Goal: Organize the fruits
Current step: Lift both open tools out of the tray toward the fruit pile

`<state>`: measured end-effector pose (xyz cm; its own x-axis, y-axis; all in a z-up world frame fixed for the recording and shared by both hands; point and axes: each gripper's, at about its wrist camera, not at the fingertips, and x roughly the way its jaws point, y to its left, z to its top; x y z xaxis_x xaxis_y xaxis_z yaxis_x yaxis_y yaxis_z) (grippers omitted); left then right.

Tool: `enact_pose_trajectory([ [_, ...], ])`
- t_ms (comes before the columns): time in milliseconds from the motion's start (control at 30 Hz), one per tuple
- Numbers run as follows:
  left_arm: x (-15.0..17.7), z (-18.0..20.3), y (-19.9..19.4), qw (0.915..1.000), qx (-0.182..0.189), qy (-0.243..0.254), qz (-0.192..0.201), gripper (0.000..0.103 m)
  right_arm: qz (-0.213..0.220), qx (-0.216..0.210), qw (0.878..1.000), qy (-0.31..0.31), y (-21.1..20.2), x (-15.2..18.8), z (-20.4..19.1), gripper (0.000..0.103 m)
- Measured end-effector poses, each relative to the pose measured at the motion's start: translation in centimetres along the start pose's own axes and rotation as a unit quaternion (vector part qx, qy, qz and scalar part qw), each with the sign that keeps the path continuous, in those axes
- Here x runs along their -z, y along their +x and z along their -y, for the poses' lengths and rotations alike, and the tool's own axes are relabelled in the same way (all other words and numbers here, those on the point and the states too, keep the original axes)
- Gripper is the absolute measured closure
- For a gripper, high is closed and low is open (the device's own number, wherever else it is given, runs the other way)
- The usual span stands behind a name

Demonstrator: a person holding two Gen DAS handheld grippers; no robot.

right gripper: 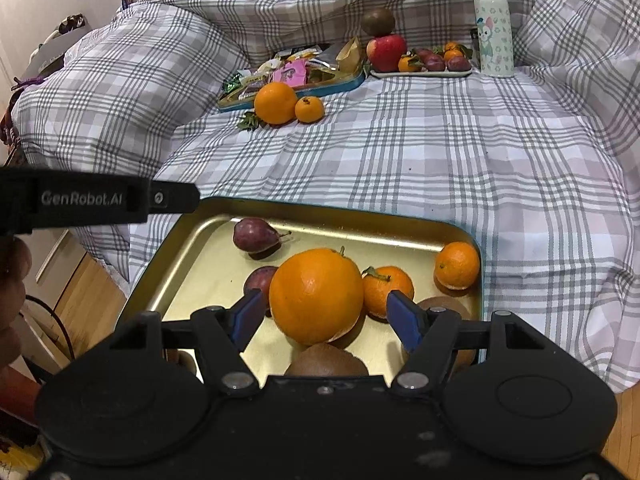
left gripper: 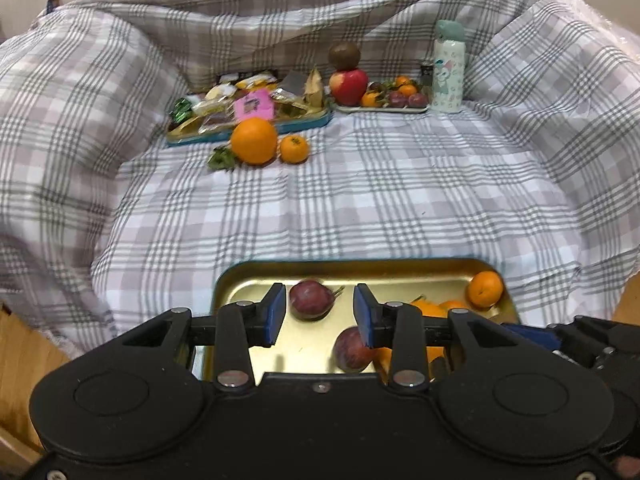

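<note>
A gold tray (right gripper: 208, 264) with a teal rim lies on the checked cloth close in front. My right gripper (right gripper: 326, 312) is open around a large orange (right gripper: 316, 294) that rests on the tray; the right pad stands clear of it. Around the orange lie two purple fruits (right gripper: 256, 234), two mandarins (right gripper: 458, 264) and two kiwis (right gripper: 326, 360). My left gripper (left gripper: 320, 314) is open over the tray (left gripper: 360, 266), with a purple fruit (left gripper: 312, 298) lying just beyond its pads, untouched. Another reddish fruit (left gripper: 352, 350) sits below the right finger.
Far back on the cloth sit a loose orange (right gripper: 275, 103) and mandarin (right gripper: 309, 109), a tin of snacks (right gripper: 296, 76), a white plate (right gripper: 420, 74) with an apple, kiwi and small fruits, and a bottle (right gripper: 493, 28). The left gripper's body (right gripper: 100, 200) juts in at left.
</note>
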<state>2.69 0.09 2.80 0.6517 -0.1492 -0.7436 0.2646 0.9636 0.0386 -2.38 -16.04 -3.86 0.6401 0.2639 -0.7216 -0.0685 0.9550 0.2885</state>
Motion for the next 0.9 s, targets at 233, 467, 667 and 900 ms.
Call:
enact_pose_trajectory([
  [233,1.4,-1.7,0.7,0.9987,-0.039,-0.017,-0.029,0.058,-0.013,-0.002,1.000,0.000,-0.2,-0.2,0.0,0.031],
  [467,1.6,-3.8,2.1,0.9951,-0.056,-0.052,-0.063,0.058,-0.028,-0.002,1.000,0.009,-0.2,-1.3,0.3,0.031],
  [667,0.9,-5.1,2.9,0.9937,-0.063,-0.063,-0.067,0.058,-0.034,0.003,0.999,0.018,0.1,-3.0,1.0,0.031],
  [900,-0.5,-6.0,3.9,0.9933,-0.062,-0.073,-0.065,0.058,-0.034,0.006,0.999,0.021,0.8,-5.2,1.3,0.031],
])
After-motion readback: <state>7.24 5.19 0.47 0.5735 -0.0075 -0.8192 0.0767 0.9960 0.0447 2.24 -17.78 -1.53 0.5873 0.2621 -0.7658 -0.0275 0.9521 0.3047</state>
